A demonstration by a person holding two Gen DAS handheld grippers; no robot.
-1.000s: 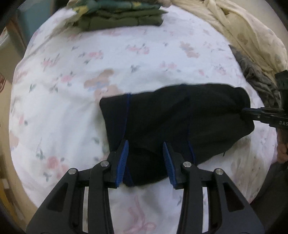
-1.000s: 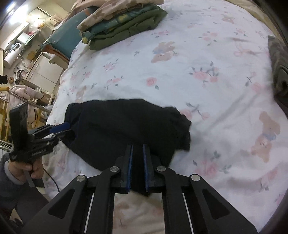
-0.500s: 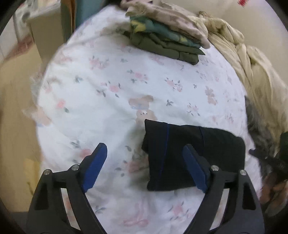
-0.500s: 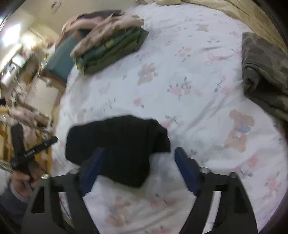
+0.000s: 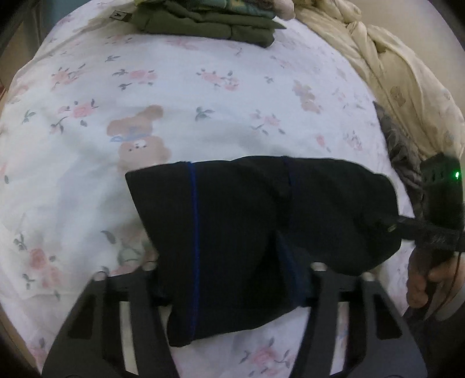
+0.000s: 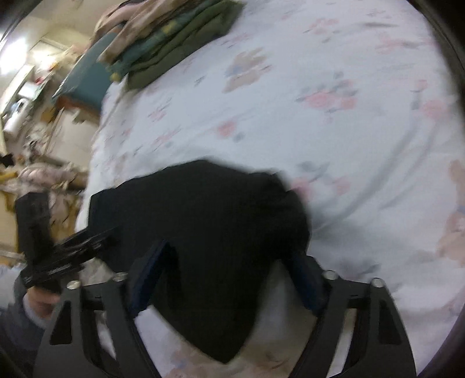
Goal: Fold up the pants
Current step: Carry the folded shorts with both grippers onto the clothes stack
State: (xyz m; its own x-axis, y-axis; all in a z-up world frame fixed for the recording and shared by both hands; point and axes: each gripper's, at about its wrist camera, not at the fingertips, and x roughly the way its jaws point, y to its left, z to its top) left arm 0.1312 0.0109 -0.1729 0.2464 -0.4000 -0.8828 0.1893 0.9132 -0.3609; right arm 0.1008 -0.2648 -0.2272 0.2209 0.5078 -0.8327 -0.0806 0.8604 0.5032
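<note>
The folded black pants with thin blue stripes lie on the floral bed sheet. In the left wrist view my left gripper is open, its jaws wide apart on either side of the near edge of the pants, fingertips hidden under the cloth. The right gripper shows at the pants' right end. In the right wrist view my right gripper is open, blue pads straddling the pants. The left gripper shows at the left end.
A stack of folded green and patterned clothes sits at the far side of the bed, also in the right wrist view. A cream duvet and a grey garment lie at the right. The bed edge and room furniture are at left.
Both grippers opened, pulled back from the pants half a second ago, and have now come back low with open jaws straddling opposite ends of the pants.
</note>
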